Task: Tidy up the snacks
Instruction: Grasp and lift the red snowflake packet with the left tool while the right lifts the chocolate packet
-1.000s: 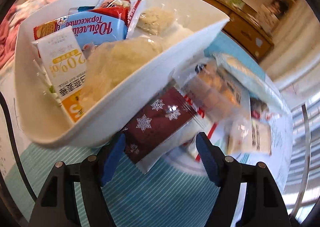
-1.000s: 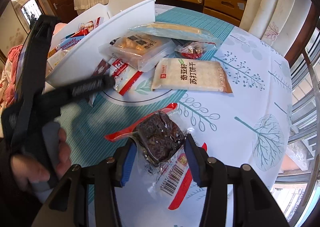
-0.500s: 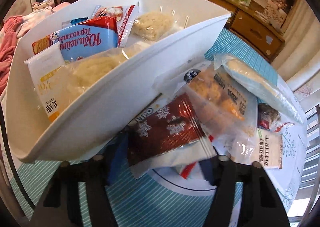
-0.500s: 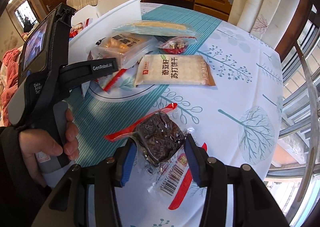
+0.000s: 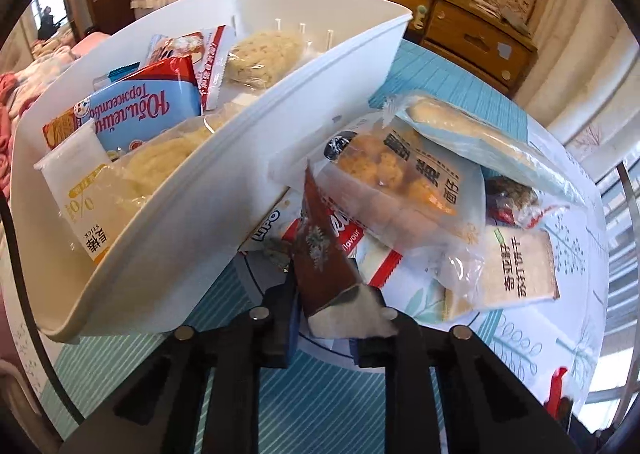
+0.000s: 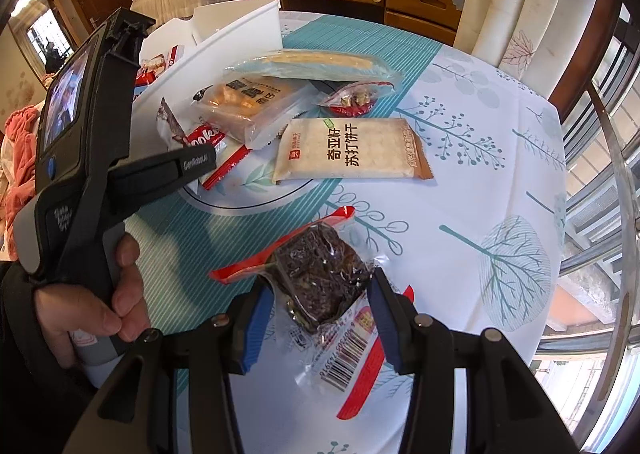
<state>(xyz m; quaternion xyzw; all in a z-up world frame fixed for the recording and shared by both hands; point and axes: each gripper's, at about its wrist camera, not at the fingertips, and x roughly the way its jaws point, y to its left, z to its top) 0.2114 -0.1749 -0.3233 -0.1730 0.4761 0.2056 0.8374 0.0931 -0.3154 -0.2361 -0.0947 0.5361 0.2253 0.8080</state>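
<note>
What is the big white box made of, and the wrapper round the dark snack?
The white box looks like smooth, stiff plastic: thin moulded walls with a soft sheen. The dark snack's wrapper seems thin clear plastic film; it crinkles, glints, and shows the snack through.

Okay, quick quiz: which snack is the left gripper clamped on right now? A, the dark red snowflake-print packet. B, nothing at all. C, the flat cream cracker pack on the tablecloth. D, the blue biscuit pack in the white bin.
A: in the left wrist view the left gripper is shut on the dark red snowflake-print packet, which stands tilted up beside the white plastic bin.
</note>
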